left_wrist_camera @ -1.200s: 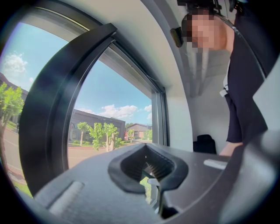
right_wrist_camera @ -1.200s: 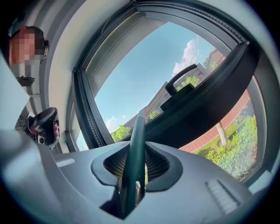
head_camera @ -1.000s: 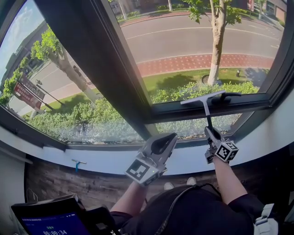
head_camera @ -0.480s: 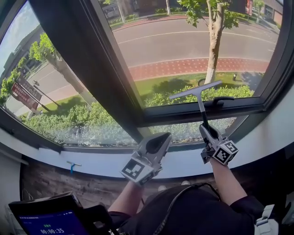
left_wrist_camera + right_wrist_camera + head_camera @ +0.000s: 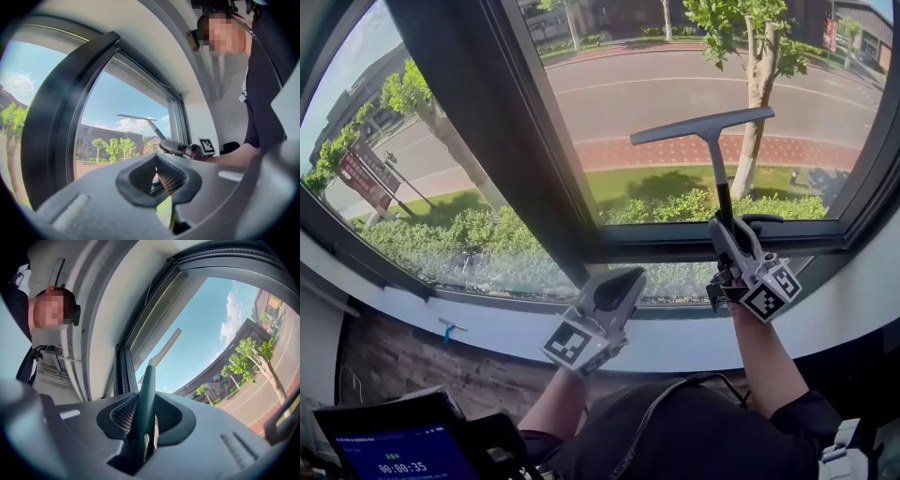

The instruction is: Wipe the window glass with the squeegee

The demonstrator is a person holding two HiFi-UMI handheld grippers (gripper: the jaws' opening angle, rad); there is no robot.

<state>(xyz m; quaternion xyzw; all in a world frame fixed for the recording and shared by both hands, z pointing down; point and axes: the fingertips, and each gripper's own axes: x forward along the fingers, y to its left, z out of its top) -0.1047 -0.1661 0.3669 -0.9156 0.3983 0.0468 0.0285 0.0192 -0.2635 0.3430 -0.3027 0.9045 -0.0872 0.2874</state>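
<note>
Finding 1, grasp. The right gripper has its fingers clenched on the lower end of the squeegee. In the right gripper view the dark handle runs straight up between the two ribbed pads. The left gripper hangs low by the sill. Its fingers are drawn together on nothing and it has no part in the work.

Finding 2, position. The blade lies crosswise over the right-hand pane of the window glass, above the gripper and slightly tilted, left end lower. We cannot confirm from these views that the rubber edge is pressed onto the pane.

Finding 3, handling. We judge the tool light and stiff in the shaft, with a soft lip along the blade. The long, slim handle gives the blade leverage, so it may twist between the pads under pressure. We recommend a hold nearer the head, or steady, even pressure.

Finding 4, clearance. The pane is bounded by the thick dark mullion on the left and the lower frame rail below. A latch projects just beside the gripper and could snag it on a downstroke. There is open room upward and to the right.
</note>
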